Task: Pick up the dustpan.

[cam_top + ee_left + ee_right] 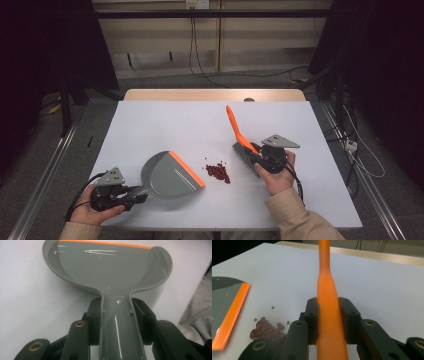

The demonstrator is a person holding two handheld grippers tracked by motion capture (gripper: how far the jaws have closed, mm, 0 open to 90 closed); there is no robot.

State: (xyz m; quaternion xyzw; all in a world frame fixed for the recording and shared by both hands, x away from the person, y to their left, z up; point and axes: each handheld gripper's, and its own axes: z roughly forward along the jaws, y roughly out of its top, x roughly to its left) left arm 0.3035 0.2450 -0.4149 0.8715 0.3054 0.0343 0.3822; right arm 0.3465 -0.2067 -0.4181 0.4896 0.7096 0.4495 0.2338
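White table [150, 125] stands on grey floor [45, 165].

orange brush handle [327, 312] clamped, beans [265, 330], dustpan [227, 303]

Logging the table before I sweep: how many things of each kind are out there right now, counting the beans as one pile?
Dustpan, grey with an orange lip: 1
Hand brush with an orange handle: 1
Pile of red beans: 1, plus a few loose small bits beside it
Tongs: 2, left tongs on the dustpan handle, right tongs on the brush handle
Total: 5
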